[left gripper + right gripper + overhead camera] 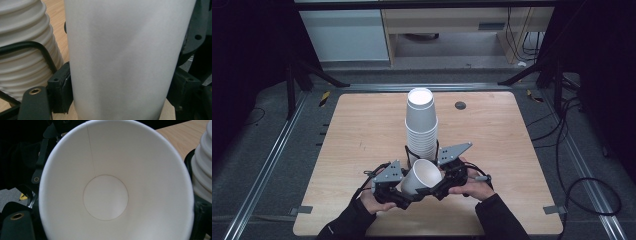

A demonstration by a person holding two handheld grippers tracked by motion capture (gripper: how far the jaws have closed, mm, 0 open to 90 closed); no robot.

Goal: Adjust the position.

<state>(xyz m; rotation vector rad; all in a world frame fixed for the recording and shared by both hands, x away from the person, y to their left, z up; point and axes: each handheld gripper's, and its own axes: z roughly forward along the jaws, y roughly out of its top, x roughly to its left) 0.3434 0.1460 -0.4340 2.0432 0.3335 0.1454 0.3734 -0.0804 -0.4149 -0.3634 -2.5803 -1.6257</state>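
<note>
A tall stack of white paper cups (421,125) stands upside down mid-table; its ribbed rims show in the left gripper view (22,50) and the right gripper view (203,170). In front of it a single white paper cup (421,177) hangs tilted, mouth up and to the right. My left gripper (409,192) is shut on that cup's wall (125,62), a jaw pressed on each side (122,87). My right gripper (438,187) faces the cup's mouth (105,197), its jaws wide apart (110,220) beside the rim, with a small gap at the left jaw.
The wooden table (362,130) has a round black cable hole (460,105) at the back right. A black cable (37,47) loops against the foot of the stack. Both hands rest near the table's front edge. Metal rails and dark floor lie around it.
</note>
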